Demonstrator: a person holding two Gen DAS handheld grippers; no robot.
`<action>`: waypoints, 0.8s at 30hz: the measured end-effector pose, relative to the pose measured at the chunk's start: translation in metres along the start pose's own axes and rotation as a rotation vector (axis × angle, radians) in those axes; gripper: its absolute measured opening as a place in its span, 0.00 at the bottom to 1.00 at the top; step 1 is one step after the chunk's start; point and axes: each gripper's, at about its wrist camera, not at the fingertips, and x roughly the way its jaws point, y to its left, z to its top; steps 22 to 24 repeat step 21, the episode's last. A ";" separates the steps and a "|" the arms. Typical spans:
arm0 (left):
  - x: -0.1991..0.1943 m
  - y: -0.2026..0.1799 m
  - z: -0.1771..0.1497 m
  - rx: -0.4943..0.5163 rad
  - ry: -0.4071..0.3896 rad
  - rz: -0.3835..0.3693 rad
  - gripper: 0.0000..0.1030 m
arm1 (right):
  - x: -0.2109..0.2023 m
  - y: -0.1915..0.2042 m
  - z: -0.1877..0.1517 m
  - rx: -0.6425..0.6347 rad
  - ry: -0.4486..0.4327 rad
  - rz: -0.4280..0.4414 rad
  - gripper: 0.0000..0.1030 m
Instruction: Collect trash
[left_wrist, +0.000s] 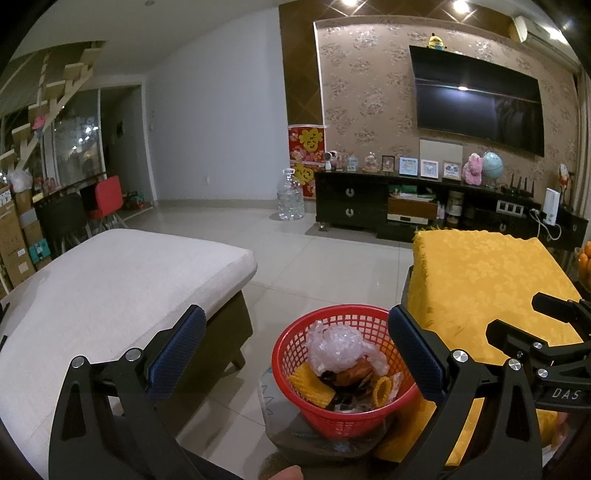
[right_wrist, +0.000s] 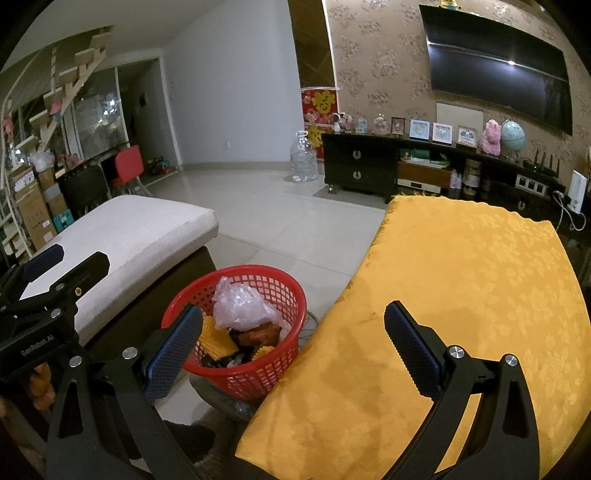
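A red mesh basket (left_wrist: 369, 320) (right_wrist: 275, 373) stands on the floor between a white ottoman and a yellow-clothed table. It holds crumpled clear plastic (left_wrist: 334, 349) (right_wrist: 240, 304), yellow ridged pieces (left_wrist: 312, 386) (right_wrist: 218, 339) and dark scraps. My left gripper (left_wrist: 295, 354) hangs open above and just in front of the basket, with nothing between its fingers. My right gripper (right_wrist: 293, 343) is open too, one finger over the basket's left rim and the other over the yellow cloth. The right gripper's body (left_wrist: 546, 343) shows at the right of the left wrist view.
The white cushioned ottoman (left_wrist: 110, 288) (right_wrist: 136, 229) is to the left, the table under a yellow cloth (left_wrist: 487, 280) (right_wrist: 461, 302) to the right. Tiled floor (left_wrist: 325, 254) stretches ahead to a dark TV cabinet (left_wrist: 406, 206) and a large water bottle (left_wrist: 291, 199).
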 end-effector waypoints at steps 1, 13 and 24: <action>-0.001 -0.001 0.001 0.000 -0.001 0.000 0.92 | 0.000 -0.002 -0.001 0.001 0.001 0.000 0.93; 0.006 -0.008 0.004 -0.016 0.003 -0.030 0.92 | -0.009 -0.030 -0.019 0.063 0.032 -0.005 0.93; 0.028 -0.008 0.006 -0.147 0.097 -0.150 0.92 | -0.030 -0.136 -0.017 0.235 0.058 -0.181 0.93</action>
